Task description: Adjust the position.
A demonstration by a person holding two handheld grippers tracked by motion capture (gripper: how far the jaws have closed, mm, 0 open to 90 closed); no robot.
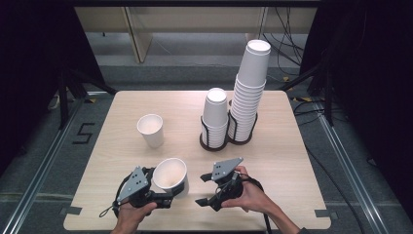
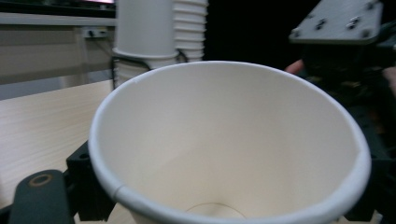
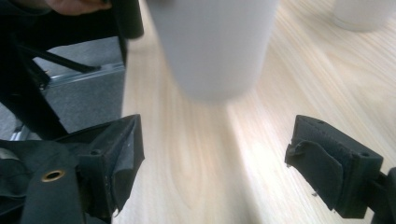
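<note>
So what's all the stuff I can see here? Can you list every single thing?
held paper cup: one, white, near front edge of the table, between the left gripper's jaws, mouth up and empty
loose paper cup: one, white, standing upright left of the middle of the table
short cup stack: one, white, in the left ring of the holder
tall cup stack: one, white, in the right ring, leaning a little
cup holder: one, black wire, two rings, right of the middle of the table
table: one, light wood
left gripper: one, black, shut on the held paper cup
right gripper: one, black, open, facing that cup
</note>
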